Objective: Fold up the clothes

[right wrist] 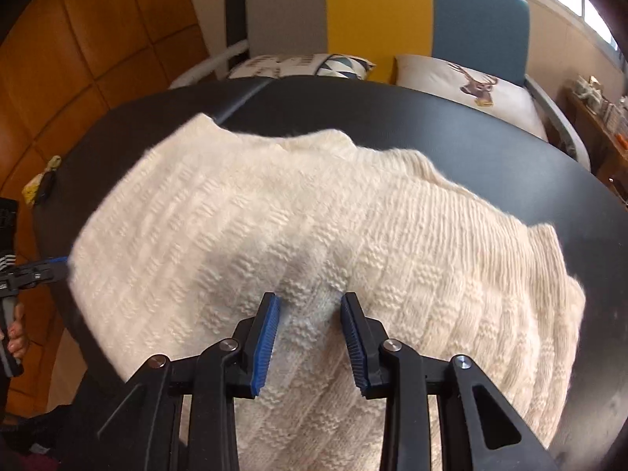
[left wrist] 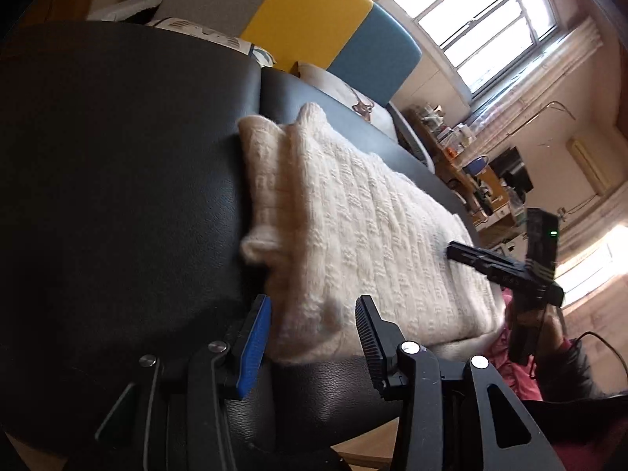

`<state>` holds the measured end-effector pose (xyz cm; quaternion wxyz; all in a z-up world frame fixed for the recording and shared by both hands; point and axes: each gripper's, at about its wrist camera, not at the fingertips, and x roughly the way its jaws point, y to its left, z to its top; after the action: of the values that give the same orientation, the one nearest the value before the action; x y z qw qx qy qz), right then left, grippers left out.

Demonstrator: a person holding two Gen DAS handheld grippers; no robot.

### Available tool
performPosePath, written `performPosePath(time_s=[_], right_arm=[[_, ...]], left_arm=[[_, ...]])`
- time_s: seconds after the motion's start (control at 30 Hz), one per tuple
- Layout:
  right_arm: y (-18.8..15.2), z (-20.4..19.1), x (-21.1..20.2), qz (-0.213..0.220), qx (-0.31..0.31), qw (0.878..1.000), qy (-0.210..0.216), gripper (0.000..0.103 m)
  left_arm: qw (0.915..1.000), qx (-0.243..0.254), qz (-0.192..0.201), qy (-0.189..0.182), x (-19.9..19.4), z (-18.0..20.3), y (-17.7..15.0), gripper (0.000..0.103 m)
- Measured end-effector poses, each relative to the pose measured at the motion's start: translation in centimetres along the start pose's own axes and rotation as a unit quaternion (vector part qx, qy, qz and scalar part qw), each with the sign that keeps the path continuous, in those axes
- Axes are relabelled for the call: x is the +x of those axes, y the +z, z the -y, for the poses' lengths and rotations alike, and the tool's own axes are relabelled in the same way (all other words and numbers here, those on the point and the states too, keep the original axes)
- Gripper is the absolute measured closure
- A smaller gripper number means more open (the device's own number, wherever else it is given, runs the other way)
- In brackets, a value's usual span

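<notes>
A cream knitted sweater (left wrist: 353, 227) lies folded on a black padded table (left wrist: 117, 196); it also fills the right wrist view (right wrist: 314, 227). My left gripper (left wrist: 314, 310) is open at the sweater's near edge, with the fabric edge between its spread fingers. My right gripper (right wrist: 310, 306) is open, its blue pads either side of a raised ridge of knit near the sweater's near side. The right gripper shows in the left wrist view (left wrist: 455, 251) resting on the sweater's far side. The left gripper shows at the left edge of the right wrist view (right wrist: 59, 265).
A bench with grey, yellow and blue back panels (right wrist: 376, 19) and a deer-print cushion (right wrist: 471, 86) stands behind the table (right wrist: 510, 149). A cluttered wooden shelf (left wrist: 463, 149) is under the window. Wooden floor (right wrist: 78, 39) lies to the left.
</notes>
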<state>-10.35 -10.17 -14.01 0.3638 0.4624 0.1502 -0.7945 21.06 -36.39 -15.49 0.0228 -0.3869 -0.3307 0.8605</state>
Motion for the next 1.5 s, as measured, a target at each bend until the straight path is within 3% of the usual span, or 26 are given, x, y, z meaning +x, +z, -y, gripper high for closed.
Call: performPosePath(time_s=[0.13, 0.2, 0.33, 0.67, 0.83, 0.9, 1.0, 1.13, 1.27, 1.33, 1.37, 1.5], right_arm=[[-0.3, 0.1, 0.4, -0.003, -0.003, 1.0, -0.011, 0.07], [-0.2, 0.7, 0.6, -0.004, -0.002, 1.0, -0.022, 0.07], [0.2, 1.8, 1.0, -0.002, 0.014, 1.0, -0.022, 0.07], [-0.5, 1.3, 1.0, 0.019, -0.003, 1.0, -0.014, 0.069], [-0.7, 1.1, 0.8, 0.026, 0.004, 1.0, -0.015, 0.067], [-0.7, 1.2, 0.6, 0.029, 0.007, 0.999, -0.011, 0.067], [-0.8, 1.5, -0.4, 0.033, 0.01, 0.999, 0.001, 0.067], [-1.0, 3.0, -3.1, 0.066, 0.029, 0.997, -0.021, 0.067], [-2.5, 5.9, -3.9, 0.049, 0.064, 0.995, -0.058, 0.067], [-3.9, 7.6, -3.3, 0.031, 0.083, 0.993, -0.075, 0.067], [-4.6, 8.4, -2.6, 0.017, 0.09, 0.993, -0.075, 0.067], [-5.6, 10.2, -3.1, 0.039, 0.124, 0.991, -0.024, 0.067]], left_arm=[[0.9996, 0.011, -0.024, 0.003, 1.1, 0.3, -0.3, 0.065], [0.9983, 0.024, -0.047, 0.022, 1.8, 0.4, -0.7, 0.081], [0.999, -0.011, -0.044, 0.007, 1.4, -0.4, -1.8, 0.085], [0.993, 0.034, -0.042, 0.105, 0.7, 3.1, -1.8, 0.083], [0.985, 0.057, -0.018, 0.162, -1.2, 5.0, -1.7, 0.079], [0.9825, 0.063, 0.009, 0.175, -2.3, 6.0, -1.3, 0.067], [0.9837, 0.055, 0.047, 0.165, -3.0, 7.4, 0.1, 0.053], [0.986, 0.053, 0.08, 0.136, -2.3, 9.6, 1.9, 0.046], [0.9847, 0.071, 0.047, 0.152, 1.7, 9.9, 2.9, 0.041], [0.9847, 0.05, 0.007, 0.167, 4.2, 8.3, 2.7, 0.041], [0.9839, 0.04, -0.014, 0.174, 5.4, 7.4, 2.5, 0.041], [0.9832, 0.043, -0.009, 0.177, 5.4, 7.2, 1.7, 0.041]])
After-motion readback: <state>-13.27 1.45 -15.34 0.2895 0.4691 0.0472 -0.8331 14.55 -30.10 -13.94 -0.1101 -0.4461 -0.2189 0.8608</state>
